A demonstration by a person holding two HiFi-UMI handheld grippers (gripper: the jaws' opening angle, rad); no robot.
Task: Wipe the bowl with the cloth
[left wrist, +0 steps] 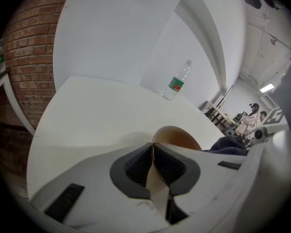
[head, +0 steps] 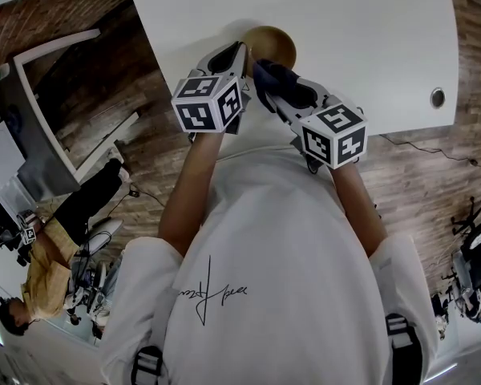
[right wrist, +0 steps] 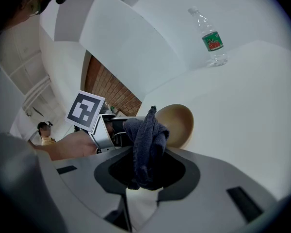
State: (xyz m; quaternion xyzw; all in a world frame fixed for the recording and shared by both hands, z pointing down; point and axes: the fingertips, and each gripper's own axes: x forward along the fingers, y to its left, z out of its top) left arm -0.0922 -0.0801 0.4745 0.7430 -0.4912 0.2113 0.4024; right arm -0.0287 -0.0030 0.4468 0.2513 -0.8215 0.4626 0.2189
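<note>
A tan bowl stands on the white table, just past both grippers. My left gripper is shut on the bowl's near rim. In the left gripper view the thin rim is pinched between the two dark pads and the bowl's hollow opens beyond them. My right gripper is shut on a dark blue cloth. In the right gripper view the bunched cloth sticks up out of the jaws, right beside the bowl, with the left gripper's marker cube behind it.
A clear plastic water bottle with a green and red label stands far back on the table, also in the left gripper view as a bottle. A round cable hole sits near the table's right edge. People sit off to the left.
</note>
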